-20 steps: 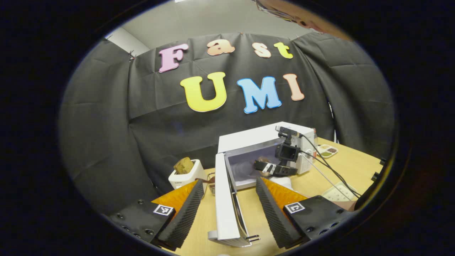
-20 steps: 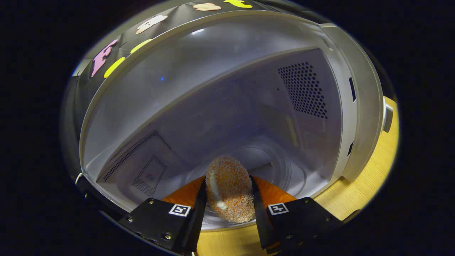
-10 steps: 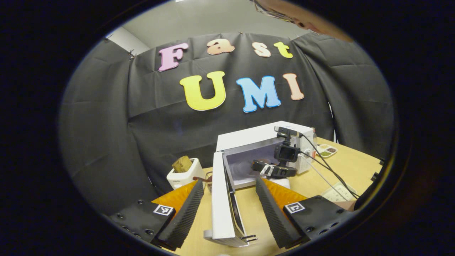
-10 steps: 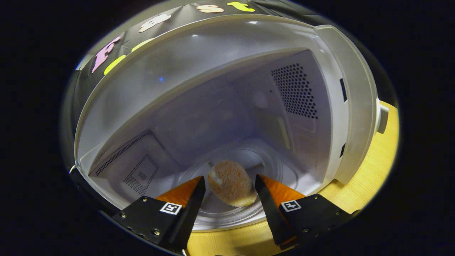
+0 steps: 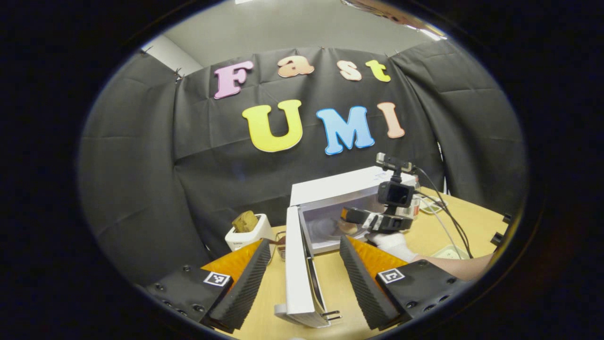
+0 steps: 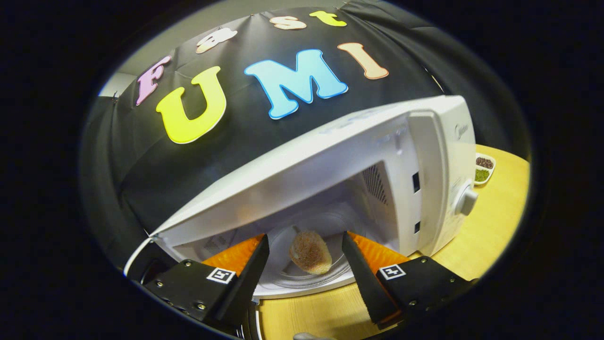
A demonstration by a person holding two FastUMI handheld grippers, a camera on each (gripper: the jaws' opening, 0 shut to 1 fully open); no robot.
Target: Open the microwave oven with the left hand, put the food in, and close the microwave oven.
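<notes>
1. The microwave [image 5: 351, 189] has its control side hidden behind the right gripper [image 5: 351, 215] in the left gripper view.
2. The dish [image 6: 483, 168] near the table's [image 6: 495, 217] far right edge holds fillings too small to identify.
3. The door [image 5: 299, 269] shows edge-on, its front unseen.

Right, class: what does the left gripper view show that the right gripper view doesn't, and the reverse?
Left gripper view: the toaster, the open microwave door between the open left tongs, a gloved hand at the cavity. Right gripper view: breaded food on the glass turntable beyond the open right tongs, and the knob. Both: the microwave and wooden table.
</notes>
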